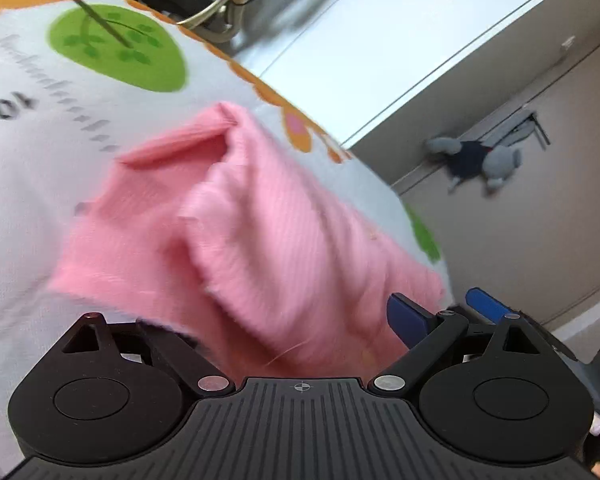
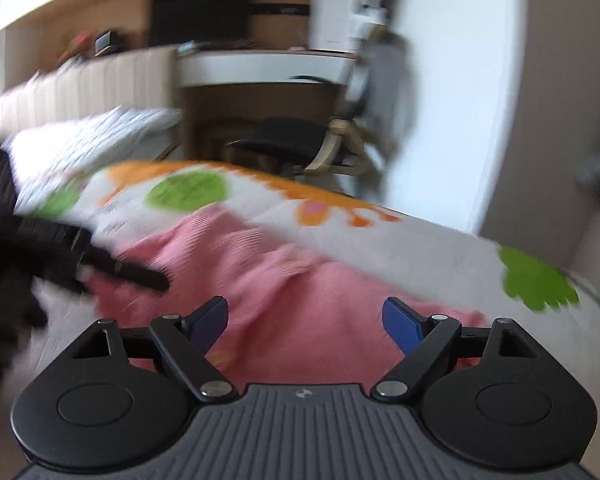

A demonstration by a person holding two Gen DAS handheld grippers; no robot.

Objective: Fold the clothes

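Right wrist view is showing the right claw (image 2: 304, 320) hovering low over the pink garment (image 2: 284, 292), its blue fingers (image 2: 400, 324) spread wide and gripping nothing; the left claw (image 2: 140, 274) is reaching in from the left, its black tip lying over the garment's edge, grip impossible to tell; left wrist view is giving only one blue finger (image 1: 406, 316), pink cloth bunching up against the tool; the garment is lying on a bed cover (image 1: 40, 152) printed with green blobs and orange trim; a grey soft toy (image 1: 472, 160) is lying on the floor; a chair (image 2: 300, 140) and desk (image 2: 260, 66) are standing behind, blurred.

soft daylight, heavy motion blur in both views, fisheye bending at edges.
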